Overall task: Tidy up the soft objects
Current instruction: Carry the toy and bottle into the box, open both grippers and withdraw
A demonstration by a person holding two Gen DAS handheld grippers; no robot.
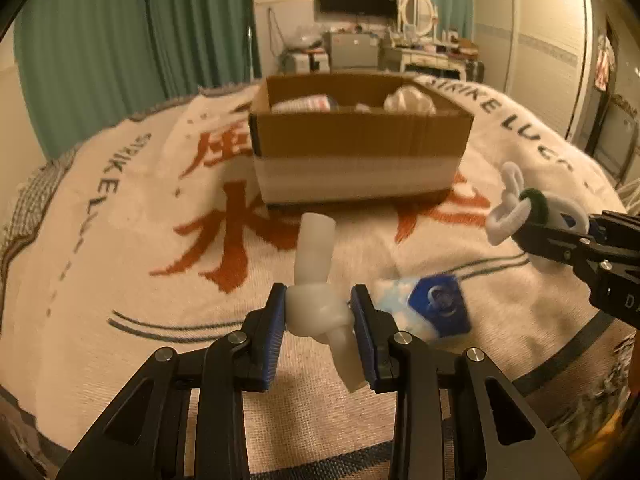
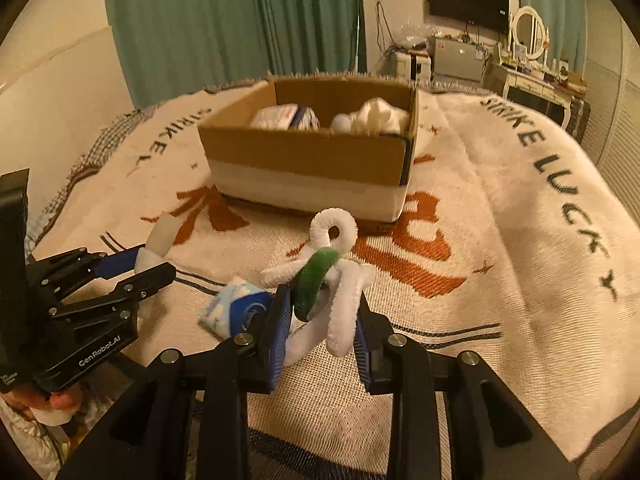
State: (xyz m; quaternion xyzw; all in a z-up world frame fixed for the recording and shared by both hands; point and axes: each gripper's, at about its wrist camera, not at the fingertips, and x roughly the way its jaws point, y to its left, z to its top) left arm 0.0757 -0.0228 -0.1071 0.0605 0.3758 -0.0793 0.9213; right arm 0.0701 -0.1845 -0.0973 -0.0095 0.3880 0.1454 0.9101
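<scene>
My left gripper [image 1: 319,316] is shut on a knotted white foam tube [image 1: 314,268], held above the blanket; it also shows at the left of the right wrist view [image 2: 150,268]. My right gripper [image 2: 322,320] is shut on a bundle of fuzzy white loops with a green band [image 2: 326,276]; it shows at the right of the left wrist view [image 1: 516,210]. A cardboard box [image 1: 360,148] stands ahead on the bed with white soft items inside [image 2: 376,118]. A blue and white tissue pack [image 1: 430,308] lies on the blanket between the grippers.
The bed is covered by a cream blanket [image 2: 500,220] with orange characters and dark lettering. Green curtains [image 1: 120,40] hang behind. A TV, a dresser with a mirror and a wardrobe stand at the far wall.
</scene>
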